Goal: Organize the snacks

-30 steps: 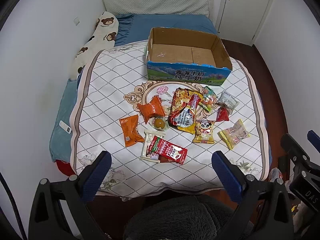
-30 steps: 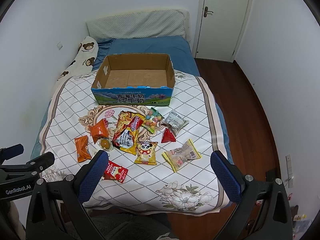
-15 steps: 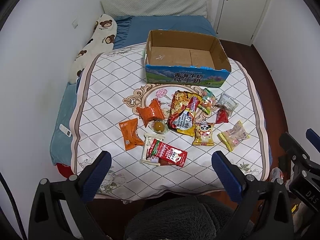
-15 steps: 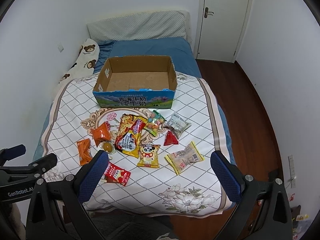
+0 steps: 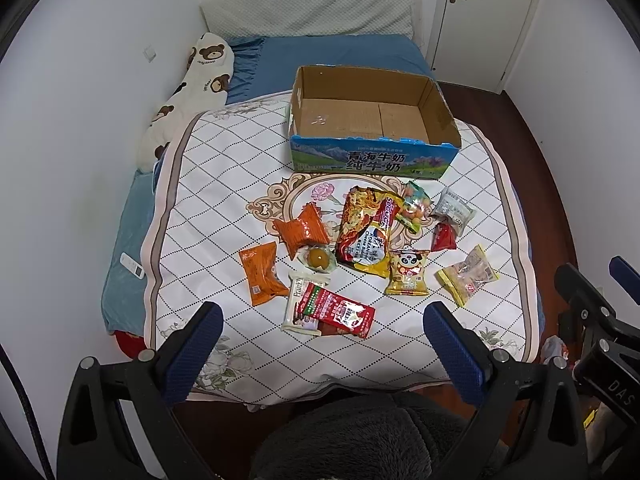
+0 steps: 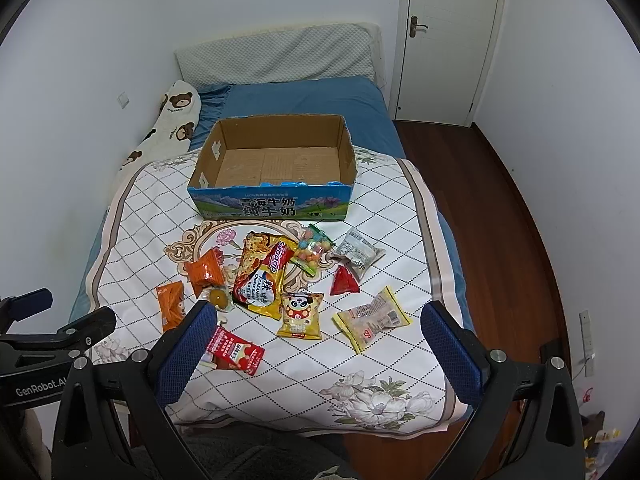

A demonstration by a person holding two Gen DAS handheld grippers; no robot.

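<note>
Nothing packed so far: the cardboard box [image 5: 374, 120] sits empty, far ahead of both tools. The left tool [image 5: 322, 350] and right tool [image 6: 316, 350] hang wide open, gripping nothing. Every snack, from the noodle packet [image 5: 366, 230] to the red sachet [image 5: 340, 312] just ahead, lies on the bed, waiting.

Snack packets [image 6: 260, 280] before empty cardboard box [image 6: 276, 204]

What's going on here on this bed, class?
A person holds two open grippers, left gripper and right gripper, above the foot of the bed. Neither holds anything. Snack packets, such as the large noodle bag and panda packet, lie scattered on the quilt. The cardboard box behind them is empty.
</note>
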